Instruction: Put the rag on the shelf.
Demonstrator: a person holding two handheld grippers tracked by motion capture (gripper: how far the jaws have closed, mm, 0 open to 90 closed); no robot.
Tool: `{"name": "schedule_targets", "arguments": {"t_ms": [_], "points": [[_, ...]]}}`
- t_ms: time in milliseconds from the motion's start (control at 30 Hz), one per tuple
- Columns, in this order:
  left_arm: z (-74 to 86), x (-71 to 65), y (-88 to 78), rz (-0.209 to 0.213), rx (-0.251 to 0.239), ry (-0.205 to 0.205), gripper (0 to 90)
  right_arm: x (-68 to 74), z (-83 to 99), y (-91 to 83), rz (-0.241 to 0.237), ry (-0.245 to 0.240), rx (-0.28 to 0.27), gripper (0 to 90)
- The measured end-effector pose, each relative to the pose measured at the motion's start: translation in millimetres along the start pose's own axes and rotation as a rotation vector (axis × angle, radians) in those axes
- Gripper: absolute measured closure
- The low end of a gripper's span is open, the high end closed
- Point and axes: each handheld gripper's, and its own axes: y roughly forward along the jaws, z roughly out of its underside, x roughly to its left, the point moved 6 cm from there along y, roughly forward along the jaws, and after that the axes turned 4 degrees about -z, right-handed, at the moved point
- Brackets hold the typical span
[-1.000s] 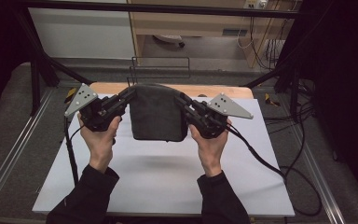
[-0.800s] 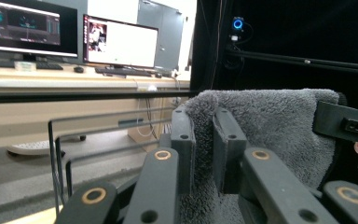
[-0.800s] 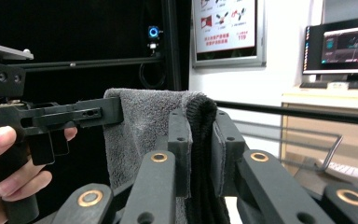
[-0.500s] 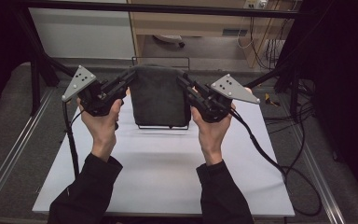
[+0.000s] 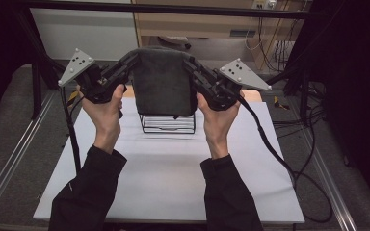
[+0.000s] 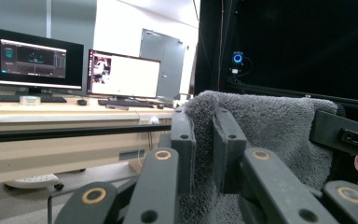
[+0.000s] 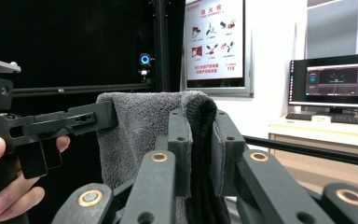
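From above, two hands are reaching up over the white table [image 5: 173,178], both arms in dark sleeves. The left hand [image 5: 105,109] is holding the left gripper [image 5: 129,61] tilted up and inward. The right hand [image 5: 215,119] is holding the right gripper [image 5: 189,62] the same way, like a mirror. Between them a grey towel [image 5: 163,82] is hanging in the air. Each gripper is pinching one top corner of the towel. A black wire rack [image 5: 168,123] is sitting on the table right under the towel, and the towel's bottom edge is hanging in front of the rack's top.

In the left gripper view, the left gripper [image 6: 204,135] is squeezing the towel [image 6: 270,126], with its jaws pressed close on the fuzzy edge. The towel is spreading to the right of the jaws, where part of the other gripper [image 6: 342,135] is holding the towel's far corner.

In the right gripper view, the right gripper [image 7: 200,140] is clamping the towel [image 7: 140,126] too, with a folded edge stuck between its jaws. To the left of the towel, the left gripper [image 7: 93,117] is biting the other corner, and the fingers [image 7: 0,186] of the left hand are curling around its handle.
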Motion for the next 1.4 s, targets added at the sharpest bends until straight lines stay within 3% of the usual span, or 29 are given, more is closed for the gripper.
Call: {"name": "schedule_targets", "arguments": {"t_ms": [433,633,833,1400], "points": [[-24.8,5.9,15.2,-0.002,-0.037,-0.01,80.3,-9.3,-25.0,17.5,0.015,-0.025,-0.023,80.9],[-35.5,8.5,23.5,-0.01,-0.039,0.005,80.3,-15.2,-35.5,26.1,0.024,-0.037,-0.027,81.0],[-42.1,13.5,30.6,-0.01,-0.044,-0.019,80.3,-19.7,-41.6,34.3,0.033,-0.044,-0.031,81.0],[-63.2,27.9,52.4,-0.044,-0.037,-0.007,80.3,-40.2,-58.9,66.2,0.056,-0.053,-0.029,81.0]]}}
